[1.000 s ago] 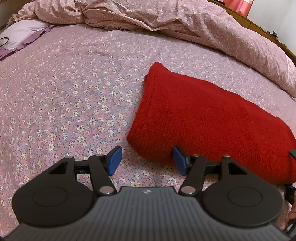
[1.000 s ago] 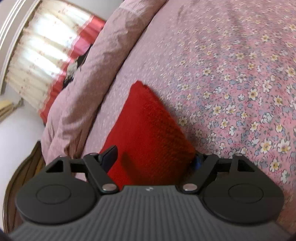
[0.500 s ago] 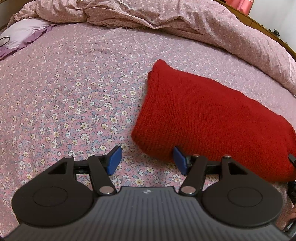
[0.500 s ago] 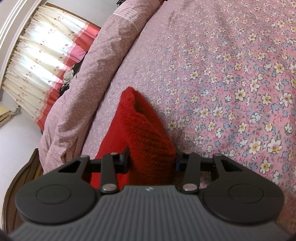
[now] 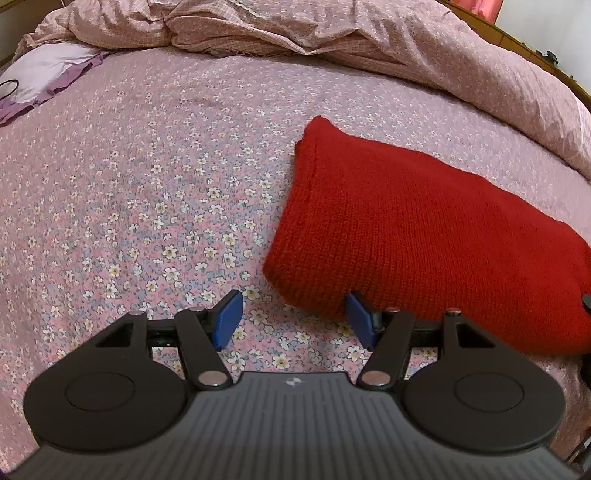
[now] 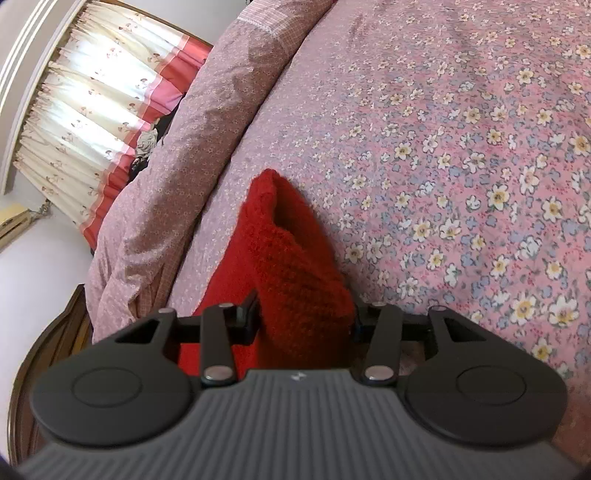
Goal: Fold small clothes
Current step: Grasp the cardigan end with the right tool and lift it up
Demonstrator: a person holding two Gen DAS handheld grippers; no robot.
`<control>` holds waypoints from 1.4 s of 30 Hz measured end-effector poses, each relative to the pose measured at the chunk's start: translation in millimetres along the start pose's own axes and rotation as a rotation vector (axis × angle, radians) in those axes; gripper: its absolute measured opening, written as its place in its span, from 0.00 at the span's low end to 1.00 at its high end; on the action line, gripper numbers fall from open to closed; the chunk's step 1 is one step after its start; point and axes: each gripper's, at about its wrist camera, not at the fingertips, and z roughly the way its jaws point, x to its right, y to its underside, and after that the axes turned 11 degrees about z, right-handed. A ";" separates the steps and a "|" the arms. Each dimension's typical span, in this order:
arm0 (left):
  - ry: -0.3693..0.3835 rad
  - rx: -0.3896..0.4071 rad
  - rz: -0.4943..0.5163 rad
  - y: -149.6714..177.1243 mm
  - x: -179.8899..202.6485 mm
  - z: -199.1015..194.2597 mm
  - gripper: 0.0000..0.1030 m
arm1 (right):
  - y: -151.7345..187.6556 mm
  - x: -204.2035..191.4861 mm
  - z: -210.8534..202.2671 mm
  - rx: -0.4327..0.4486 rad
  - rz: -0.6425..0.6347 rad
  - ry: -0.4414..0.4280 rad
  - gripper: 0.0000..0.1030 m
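Right claw [image 6: 304,319] pinches red knit [image 6: 295,280]; left claw [image 5: 293,319] gapes empty.

Your left gripper [image 5: 293,319]: jaws apart, nothing between the blue pads, hanging over the floral bedsheet [image 5: 147,177] | red knitted garment [image 5: 424,236]: flat to your right, near-left corner just beside the right pad | far: rumpled pink duvet [image 5: 332,33] | far left: lilac cloth [image 5: 48,70]
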 end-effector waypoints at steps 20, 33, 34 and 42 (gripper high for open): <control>-0.026 0.031 -0.047 -1.7 -37.3 -12.2 0.66 | 31.0 -124.4 -23.0 0.024 -0.373 -0.152 0.31; -0.089 0.050 -0.093 -3.8 -85.5 -17.0 0.66 | 131.0 -206.2 6.4 -0.090 -0.706 -0.228 0.30; -0.091 0.049 -0.096 -3.0 -88.2 -16.8 0.66 | 137.2 -207.3 9.1 -0.109 -0.703 -0.238 0.29; -0.083 0.035 -0.121 4.5 -110.8 -10.6 0.66 | 211.4 -218.0 23.8 -0.218 -0.840 -0.261 0.28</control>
